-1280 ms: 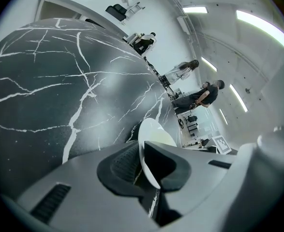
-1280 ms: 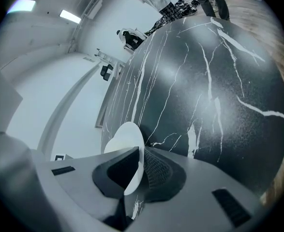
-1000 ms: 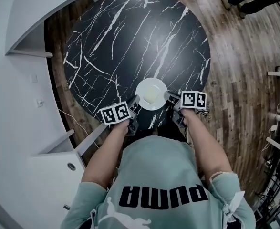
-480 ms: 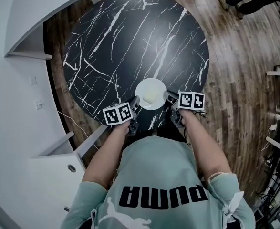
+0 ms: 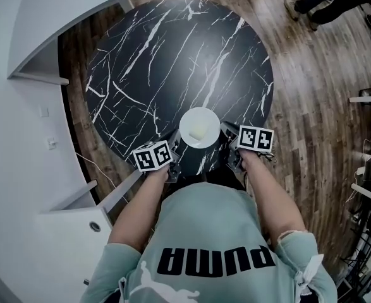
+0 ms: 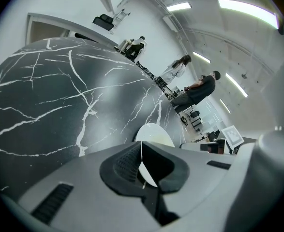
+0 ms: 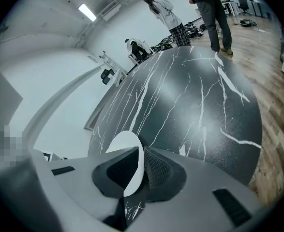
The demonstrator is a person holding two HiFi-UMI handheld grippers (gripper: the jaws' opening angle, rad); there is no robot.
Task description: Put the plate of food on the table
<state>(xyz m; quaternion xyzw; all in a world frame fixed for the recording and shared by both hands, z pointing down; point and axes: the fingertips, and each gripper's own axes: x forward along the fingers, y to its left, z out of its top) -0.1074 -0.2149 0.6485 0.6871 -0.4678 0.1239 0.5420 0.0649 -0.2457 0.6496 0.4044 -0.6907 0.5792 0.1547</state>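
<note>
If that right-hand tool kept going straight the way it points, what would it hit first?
The plate: the right tool is shut on its rim. Past that, its view shows only the bare marble table, so the way looks free, though the tool's height above it is unclear.

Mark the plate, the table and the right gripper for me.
plate [image 5: 189,118], head view: bare white part at its upper left.
table [image 5: 172,55], head view: bare dark marble top.
right gripper [image 7: 141,154], right gripper view: midway between its fingers, which are shut on the plate's rim.
</note>
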